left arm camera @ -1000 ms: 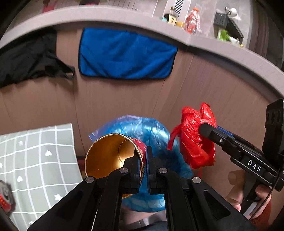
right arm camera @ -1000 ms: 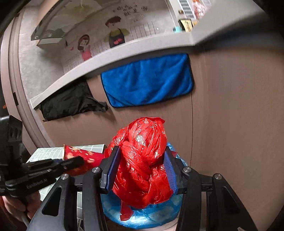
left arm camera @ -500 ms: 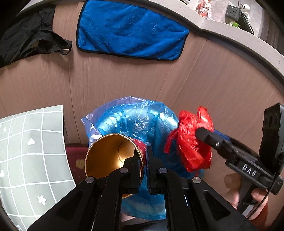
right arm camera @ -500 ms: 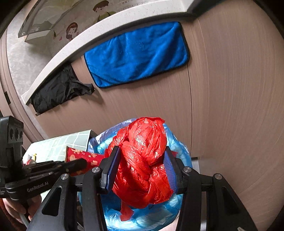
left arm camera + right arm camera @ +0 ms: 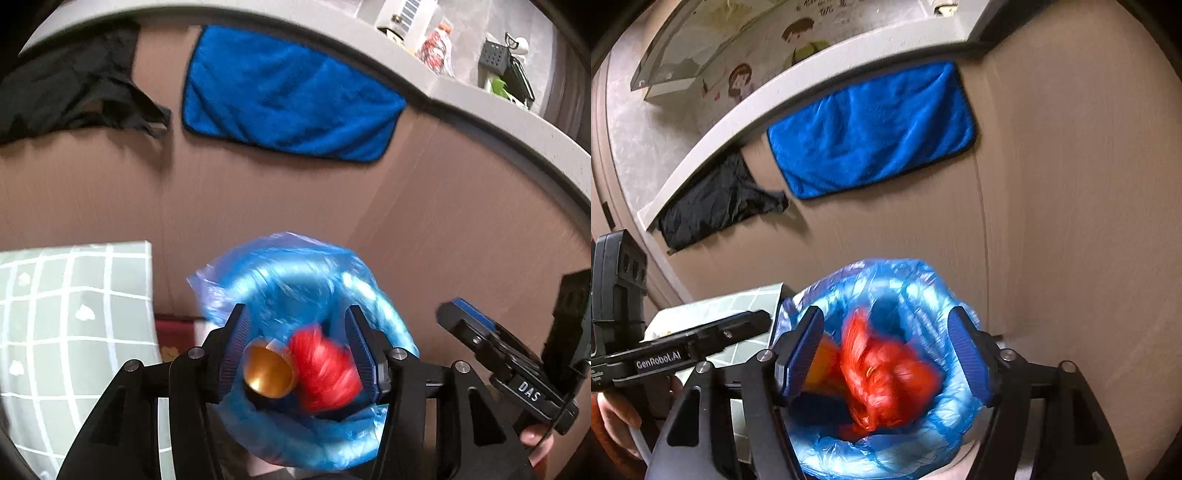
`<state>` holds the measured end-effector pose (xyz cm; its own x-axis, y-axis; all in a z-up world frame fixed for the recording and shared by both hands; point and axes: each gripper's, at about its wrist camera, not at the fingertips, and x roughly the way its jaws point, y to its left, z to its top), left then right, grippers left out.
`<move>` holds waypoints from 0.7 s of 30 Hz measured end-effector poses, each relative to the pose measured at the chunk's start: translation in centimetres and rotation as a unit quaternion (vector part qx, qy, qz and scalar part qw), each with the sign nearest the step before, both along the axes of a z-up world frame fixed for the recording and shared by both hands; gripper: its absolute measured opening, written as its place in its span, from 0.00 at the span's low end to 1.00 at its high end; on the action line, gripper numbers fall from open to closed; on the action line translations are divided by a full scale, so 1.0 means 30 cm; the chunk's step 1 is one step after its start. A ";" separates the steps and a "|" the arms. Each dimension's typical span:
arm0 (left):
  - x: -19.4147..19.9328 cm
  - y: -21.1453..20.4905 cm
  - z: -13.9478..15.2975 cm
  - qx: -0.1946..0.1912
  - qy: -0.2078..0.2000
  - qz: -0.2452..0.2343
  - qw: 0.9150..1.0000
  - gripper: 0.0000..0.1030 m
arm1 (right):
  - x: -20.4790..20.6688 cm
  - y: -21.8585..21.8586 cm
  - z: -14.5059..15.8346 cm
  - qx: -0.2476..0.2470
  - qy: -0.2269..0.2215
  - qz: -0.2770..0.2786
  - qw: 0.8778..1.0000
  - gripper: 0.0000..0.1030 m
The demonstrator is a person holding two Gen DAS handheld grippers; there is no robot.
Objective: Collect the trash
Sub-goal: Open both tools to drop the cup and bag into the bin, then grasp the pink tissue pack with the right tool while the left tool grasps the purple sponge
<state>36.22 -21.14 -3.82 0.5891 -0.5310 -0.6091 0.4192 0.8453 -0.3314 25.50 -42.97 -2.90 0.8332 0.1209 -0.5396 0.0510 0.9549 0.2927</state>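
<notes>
A bin lined with a blue plastic bag (image 5: 317, 280) (image 5: 923, 280) stands against the wooden cabinet front. Inside it a gold-lined paper cup (image 5: 267, 371) and a crumpled red plastic bag (image 5: 325, 369) (image 5: 882, 380) are blurred, dropping in. My left gripper (image 5: 299, 350) hangs over the bin mouth, its jaws opening, pads clear of the cup. My right gripper (image 5: 886, 354) hovers over the bin too, jaws opening, the red bag loose between them without touching the pads. Each gripper shows at the edge of the other's view (image 5: 480, 332) (image 5: 738, 325).
A blue towel (image 5: 291, 99) and a black cloth (image 5: 74, 92) hang from the grey counter edge (image 5: 480, 110) above. A grey checked mat (image 5: 74, 314) lies left of the bin. Bottles and a black holder (image 5: 495, 55) stand on the counter.
Both grippers have opened. The cup left the left gripper and the red bag left the right gripper; both now fall into the blue-lined bin.
</notes>
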 end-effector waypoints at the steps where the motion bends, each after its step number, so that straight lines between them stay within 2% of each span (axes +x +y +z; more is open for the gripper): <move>1: -0.003 0.012 0.012 -0.001 -0.003 0.004 1.000 0.53 | -0.007 0.003 0.010 -0.002 -0.002 -0.003 1.000 0.66; 7: -0.092 0.147 0.098 0.011 -0.026 0.046 0.999 0.53 | -0.067 0.047 0.067 -0.017 -0.013 -0.004 1.000 0.66; 13: -0.243 0.369 0.141 0.027 -0.043 0.094 0.994 0.53 | -0.169 0.174 0.143 -0.044 -0.035 0.020 0.998 0.66; 16: -0.323 0.508 0.149 0.037 -0.046 0.121 0.991 0.53 | -0.211 0.274 0.171 -0.062 -0.042 0.042 0.996 0.66; 21: -0.458 0.765 0.161 0.069 -0.059 0.183 0.979 0.53 | -0.256 0.457 0.201 -0.075 -0.048 0.089 0.992 0.66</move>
